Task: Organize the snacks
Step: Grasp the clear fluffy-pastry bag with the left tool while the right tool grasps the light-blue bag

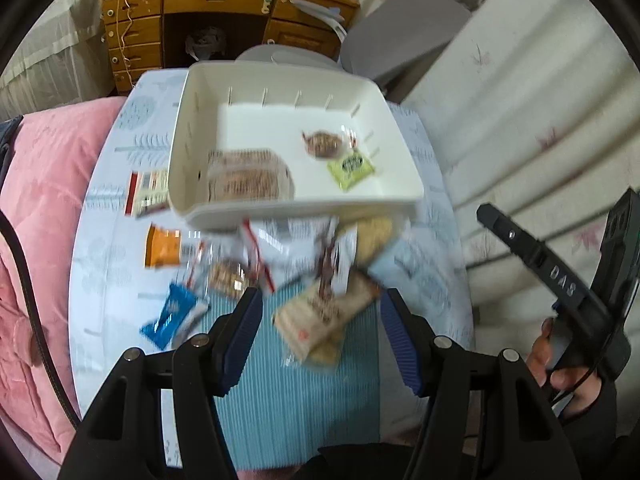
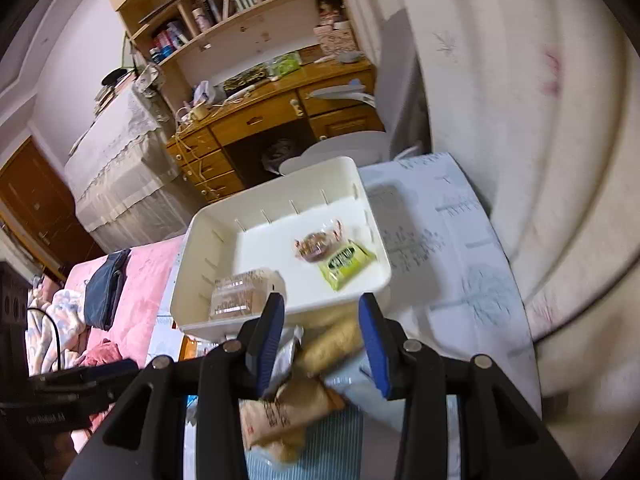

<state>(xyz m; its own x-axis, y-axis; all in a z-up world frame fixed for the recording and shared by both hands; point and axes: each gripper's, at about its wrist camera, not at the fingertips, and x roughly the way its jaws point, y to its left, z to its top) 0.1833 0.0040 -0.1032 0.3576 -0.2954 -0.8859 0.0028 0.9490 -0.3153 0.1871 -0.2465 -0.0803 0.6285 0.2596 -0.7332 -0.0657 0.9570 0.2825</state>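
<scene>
A white bin (image 1: 280, 212) (image 2: 188, 280) stands on the round table. In it lie a clear pack of brown cakes (image 1: 248, 178) (image 2: 240, 292), a round brown snack (image 1: 324, 144) (image 2: 314, 246) and a green packet (image 1: 351, 168) (image 2: 346, 262). Loose snacks lie in front of the bin: a beige pack (image 1: 320, 316) (image 2: 280, 412), an orange packet (image 1: 164, 246), a blue packet (image 1: 172, 316) and a red-and-white pack (image 1: 146, 192). My left gripper (image 1: 320, 294) hovers open above the beige pack. My right gripper (image 2: 320, 308) is open over the same pile, holding nothing.
The table wears a pale printed cloth (image 1: 120, 152) with a blue striped mat (image 1: 288, 392) at the near side. A pink bed cover (image 1: 44, 200) lies left, pale curtains (image 1: 520, 120) right, a wooden desk (image 1: 224, 4) behind. A hand (image 1: 560, 364) holds the right gripper's body.
</scene>
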